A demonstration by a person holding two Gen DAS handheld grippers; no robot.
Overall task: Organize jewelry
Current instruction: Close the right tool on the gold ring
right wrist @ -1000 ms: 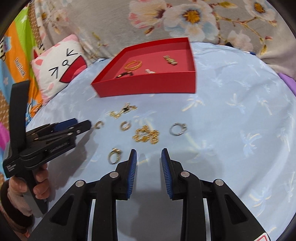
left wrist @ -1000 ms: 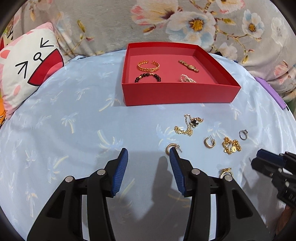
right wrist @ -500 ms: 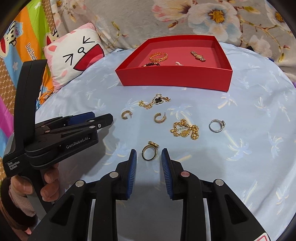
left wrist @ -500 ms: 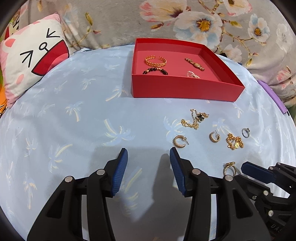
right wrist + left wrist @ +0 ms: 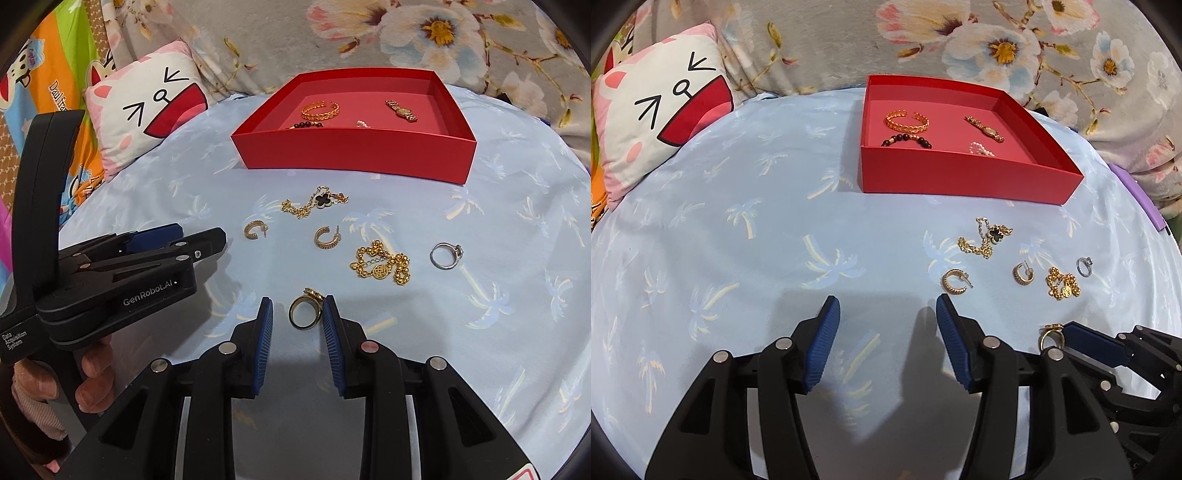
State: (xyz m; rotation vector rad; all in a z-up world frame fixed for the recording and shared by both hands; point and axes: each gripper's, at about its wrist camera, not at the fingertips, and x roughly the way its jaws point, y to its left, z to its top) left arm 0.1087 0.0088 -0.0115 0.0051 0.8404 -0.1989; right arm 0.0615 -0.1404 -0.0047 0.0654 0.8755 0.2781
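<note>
A red box (image 5: 960, 177) (image 5: 354, 155) at the back holds a gold bangle (image 5: 907, 120), a dark bead bracelet (image 5: 905, 140), a gold watch (image 5: 984, 129) and a pearl piece (image 5: 980, 148). Loose on the blue cloth lie a clover chain (image 5: 316, 202), two gold hoop earrings (image 5: 255, 230) (image 5: 327, 236), a gold bead bracelet (image 5: 382, 266) and a silver ring (image 5: 445, 254). My right gripper (image 5: 298, 314) is open with a gold ring (image 5: 304, 313) between its pads, the right pad touching it. My left gripper (image 5: 886, 314) is open and empty over bare cloth.
A cat-face pillow (image 5: 661, 114) lies at the back left and floral fabric (image 5: 997, 40) behind the box. A purple object (image 5: 1141, 201) sits at the cloth's right edge. The left gripper body (image 5: 118, 266) is close on the left in the right wrist view.
My right gripper has moved forward so the gold ring now lies between its pads. The left gripper has drawn back and turned a little; the box looks farther off.
</note>
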